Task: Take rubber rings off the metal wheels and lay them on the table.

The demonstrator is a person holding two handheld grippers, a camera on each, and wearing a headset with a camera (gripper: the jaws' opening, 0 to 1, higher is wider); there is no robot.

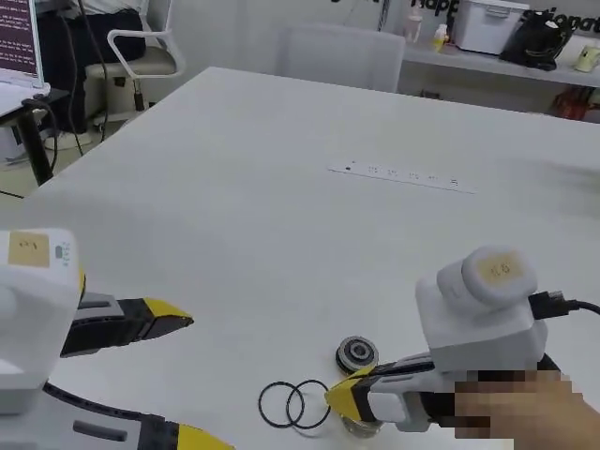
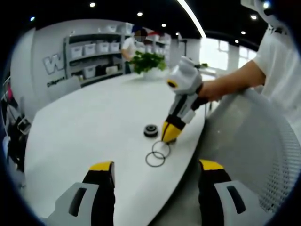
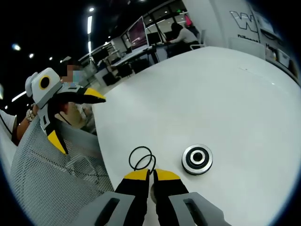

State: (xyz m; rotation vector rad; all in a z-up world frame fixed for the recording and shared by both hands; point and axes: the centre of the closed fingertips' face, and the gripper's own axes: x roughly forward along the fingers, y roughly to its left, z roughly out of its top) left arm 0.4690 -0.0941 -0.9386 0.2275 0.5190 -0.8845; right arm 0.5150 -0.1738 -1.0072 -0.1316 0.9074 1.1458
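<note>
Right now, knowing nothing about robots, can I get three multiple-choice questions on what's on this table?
1. Where are the black rubber rings?
A) on a chair
B) on the table beside the right gripper
C) on a shelf
2. How many rings lie loose?
A) two
B) five
C) none
3. How do the left gripper's jaws stand?
A) wide apart
B) shut on a ring
C) shut on a wheel
Answers: B, they lie flat by its tips; A, two overlapping loops show; A, a broad gap separates them.
</note>
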